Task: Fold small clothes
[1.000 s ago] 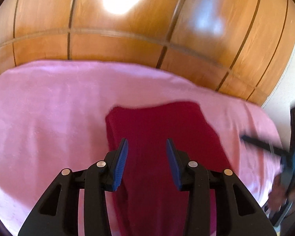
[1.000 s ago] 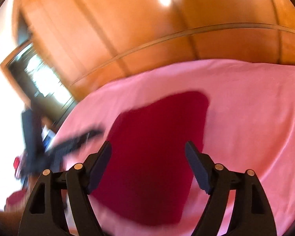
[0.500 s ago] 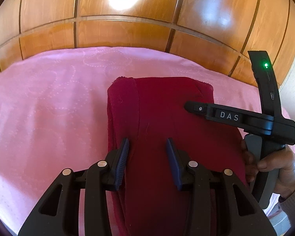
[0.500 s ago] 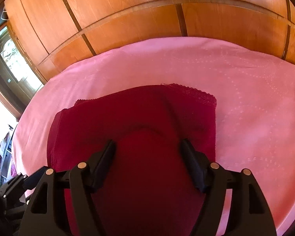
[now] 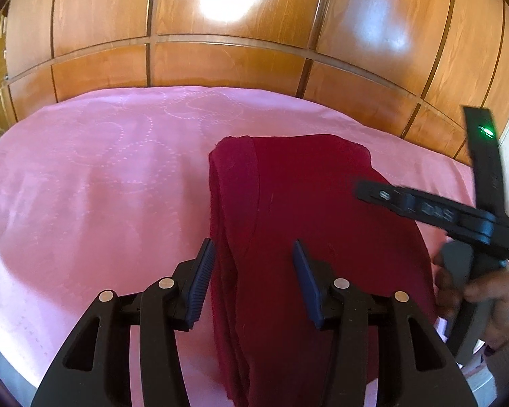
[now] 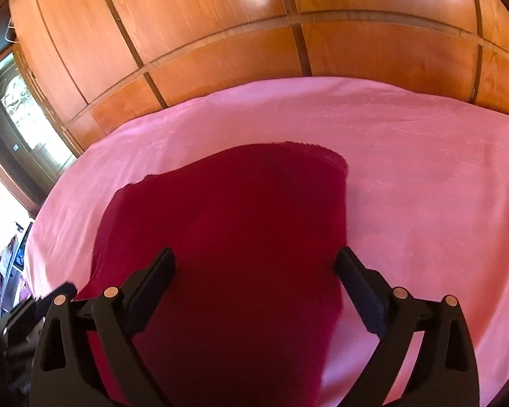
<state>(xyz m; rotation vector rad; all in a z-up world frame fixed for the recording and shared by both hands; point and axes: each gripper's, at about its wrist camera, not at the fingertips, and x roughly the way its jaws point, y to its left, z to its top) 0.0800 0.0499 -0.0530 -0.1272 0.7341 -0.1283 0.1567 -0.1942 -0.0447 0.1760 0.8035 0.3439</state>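
Observation:
A dark red garment (image 5: pixel 305 210) lies folded lengthwise on the pink bed cover (image 5: pixel 101 186), with layered edges along its left side. My left gripper (image 5: pixel 254 271) is open and empty, its fingers astride the garment's left edge near the front. My right gripper (image 6: pixel 254 274) is open wide and empty, just above the garment (image 6: pixel 241 217) near its right edge. The right gripper's body (image 5: pixel 458 213) also shows in the left wrist view, held in a hand at the garment's right side.
A wooden panelled wardrobe (image 5: pixel 237 51) stands behind the bed. The pink cover (image 6: pixel 424 169) spreads wide on both sides of the garment. A doorway with clutter (image 6: pixel 6 254) lies at the far left of the right wrist view.
Both grippers came down closer over the garment. The right gripper swung in from the right side, then shifted slightly back and right. Both stayed open.

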